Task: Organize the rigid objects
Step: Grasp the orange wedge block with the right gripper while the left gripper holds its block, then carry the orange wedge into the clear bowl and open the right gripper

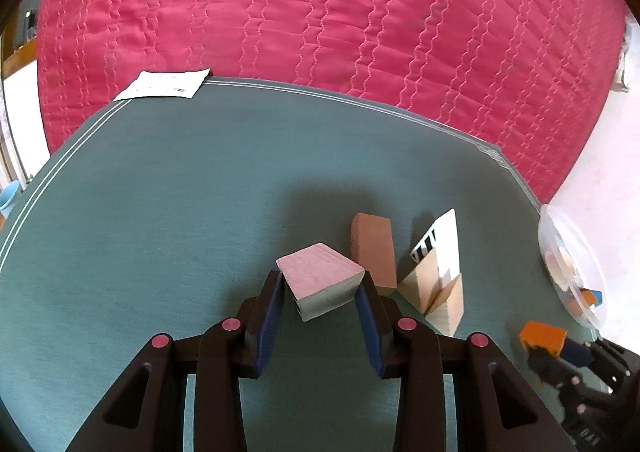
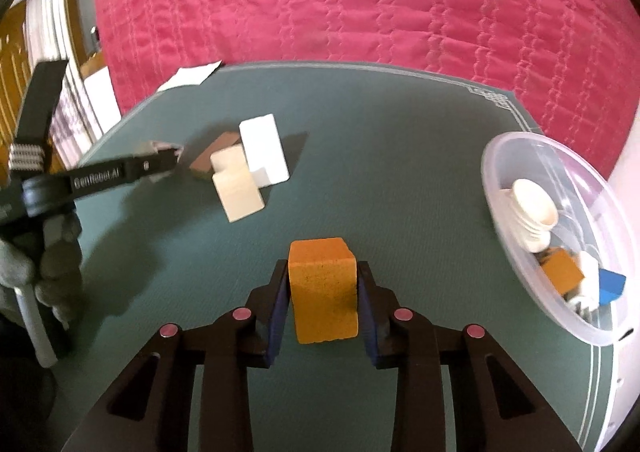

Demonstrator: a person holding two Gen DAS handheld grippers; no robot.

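Left gripper (image 1: 322,288): clamps pale pink wooden wedge block (image 1: 320,279);
Right gripper (image 2: 323,292): clamps orange wooden cube (image 2: 322,290); clear plastic bowl (image 2: 505,155) at two o'clock

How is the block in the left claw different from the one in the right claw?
The pale pink block in the left gripper is a washed-out pink, while the orange block in the right gripper is a strong orange. The pale pink block has slanted sides and sits turned at an angle; the orange block looks squarely boxy and sits straight. Both are plain rigid blocks, each pinched between blue finger pads above the green mat.
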